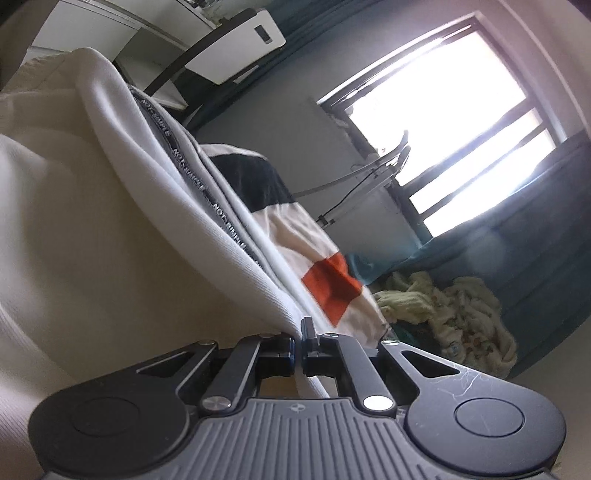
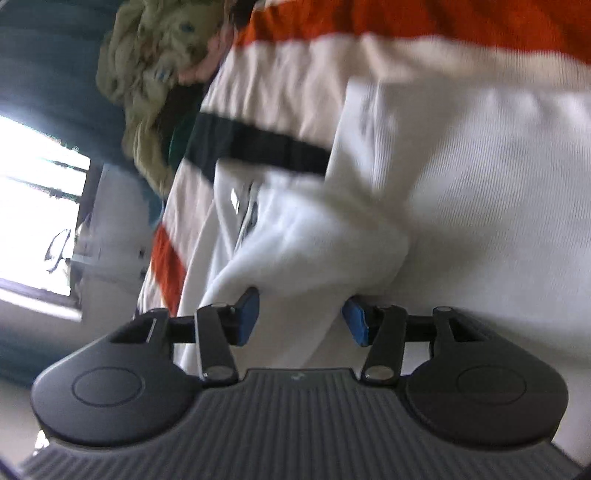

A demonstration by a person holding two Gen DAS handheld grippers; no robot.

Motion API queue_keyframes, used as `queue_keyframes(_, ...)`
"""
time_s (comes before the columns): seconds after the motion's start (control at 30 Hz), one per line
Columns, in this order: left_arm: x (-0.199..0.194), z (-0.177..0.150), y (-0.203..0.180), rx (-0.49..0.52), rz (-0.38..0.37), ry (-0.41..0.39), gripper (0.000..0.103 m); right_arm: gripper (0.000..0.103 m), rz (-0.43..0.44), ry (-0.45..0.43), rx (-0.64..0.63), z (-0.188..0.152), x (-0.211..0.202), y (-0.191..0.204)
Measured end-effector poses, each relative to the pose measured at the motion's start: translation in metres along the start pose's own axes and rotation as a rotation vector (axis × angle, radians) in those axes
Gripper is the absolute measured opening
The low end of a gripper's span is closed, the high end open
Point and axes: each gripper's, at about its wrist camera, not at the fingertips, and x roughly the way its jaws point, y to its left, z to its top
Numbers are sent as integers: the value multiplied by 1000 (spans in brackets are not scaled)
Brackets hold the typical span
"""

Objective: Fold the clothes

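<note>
A white ribbed garment (image 1: 122, 206) with a lettered grey band fills the left wrist view. My left gripper (image 1: 298, 345) is shut on its edge, the cloth pinched between the jaws. Behind it lies a cream cloth with black and orange-red blocks (image 1: 332, 284). In the right wrist view the white garment (image 2: 480, 192) lies over the same striped cloth (image 2: 443, 22). My right gripper (image 2: 300, 320) is open, its blue pads (image 2: 248, 320) either side of a white fold, not closed on it. The view is blurred.
A pale yellow-green crumpled pile of laundry (image 1: 454, 314) lies on a teal cover by the wall; it also shows in the right wrist view (image 2: 147, 74). A bright barred window (image 1: 454, 122) is behind. A white appliance (image 1: 236, 44) stands at the top left.
</note>
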Motion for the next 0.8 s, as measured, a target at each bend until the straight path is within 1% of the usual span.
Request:
queue_keyframes(0.03, 0, 0, 0, 5, 4, -2, 3, 41, -1, -27, -1, 1, 0, 1)
queue_keyframes(0.07, 0, -1, 0, 9, 9, -3, 3, 21, -6, -55, -10, 0, -1, 3)
queue_keyframes(0.1, 0, -1, -1, 14, 13, -5, 3, 16, -14, -82, -28, -3, -3, 6)
queue_keyframes(0.13, 0, -1, -1, 18, 17, -7, 4, 14, -22, -109, -45, -5, -5, 9)
queue_keyframes(0.17, -6, 1, -3, 14, 11, -19, 4, 11, -6, -144, -43, -7, -12, 10)
queue_keyframes(0.23, -17, 5, -6, 6, -3, -45, 4, 10, 91, -221, -7, -12, -31, 16)
queue_keyframes(0.27, -22, 7, -8, 2, -10, -57, 3, 10, 137, -256, -9, -16, -42, 22)
queue_keyframes(0.33, -33, 11, -11, -6, -23, -83, 3, 9, 205, -328, -47, -25, -70, 37)
queue_keyframes(0.4, -44, 15, -15, -14, -37, -108, 3, 9, 252, -397, -117, -30, -99, 55)
queue_keyframes(0.43, -49, 17, -16, -18, -43, -121, 3, 9, 251, -413, -141, -29, -99, 64)
queue_keyframes(0.47, -55, 19, -18, -23, -50, -133, 3, 9, 232, -415, -155, -24, -88, 72)
queue_keyframes(0.53, -55, 38, -23, -57, -66, -139, 3, 9, 192, -417, -184, -13, -65, 88)
queue_keyframes(0.63, -35, 60, -37, -44, -44, -118, 3, 9, 132, -420, -226, 2, -31, 113)
queue_keyframes(0.7, -11, 66, -48, -4, 3, -88, 4, 9, 93, -422, -254, 12, -9, 130)
queue_keyframes(0.8, 35, 64, -56, 81, 86, -24, 5, 9, 33, -425, -296, 28, 25, 155)
